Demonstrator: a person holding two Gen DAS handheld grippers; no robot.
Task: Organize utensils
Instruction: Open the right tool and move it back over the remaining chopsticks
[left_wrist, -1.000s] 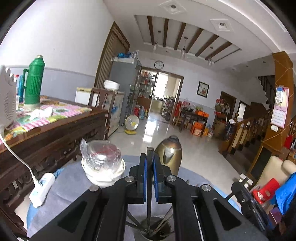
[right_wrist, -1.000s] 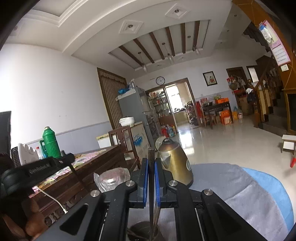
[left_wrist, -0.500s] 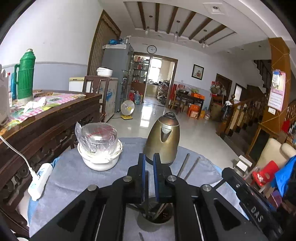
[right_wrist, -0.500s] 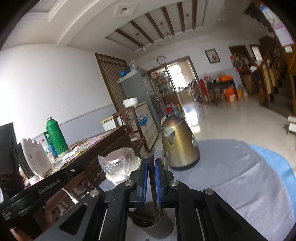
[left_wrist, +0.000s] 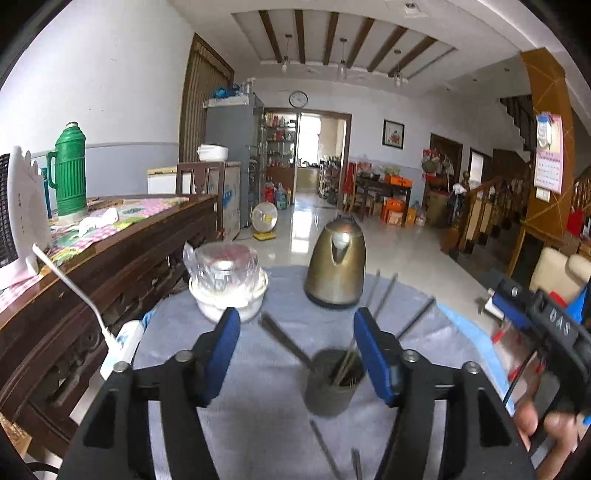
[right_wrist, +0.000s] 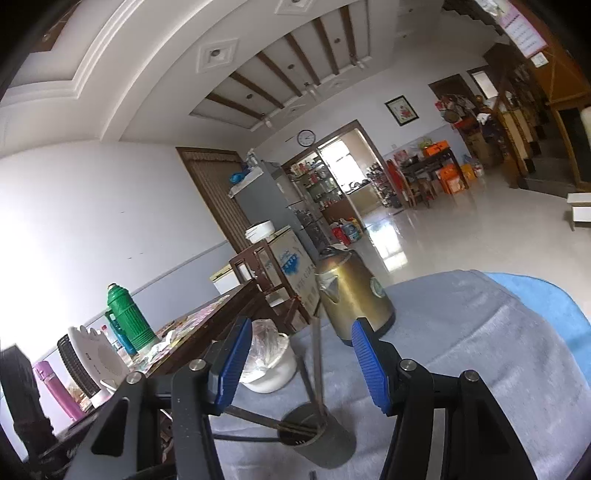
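The left gripper hangs with its blue-padded jaws spread wide and nothing between them. Just beyond and below its right finger stands the dark utensil holder, upright on the grey cloth that covers the round table. Several dark chopsticks stand in the holder and lean out toward the far side; one flatter dark utensil slants out of it to the left, crossing the gap between the fingers. Two more chopsticks lie loose on the cloth at the table's near edge, in front of the holder. Farther out, toward the far edge, sit a brass-coloured electric kettle and, to its left, a white bowl holding a plastic-wrapped item. Off the table's left edge hangs a white power strip. Beyond it a dark wooden sideboard carries a green thermos.

The right gripper is likewise spread open and empty. In its own view the utensil holder stands below the gap between its fingers, slightly tilted in the picture, with chopsticks rising from it through that gap and others leaning out to the left. The kettle stands behind the right finger and the white bowl behind the left one. In the left wrist view this gripper appears at the table's right edge, held in a hand.
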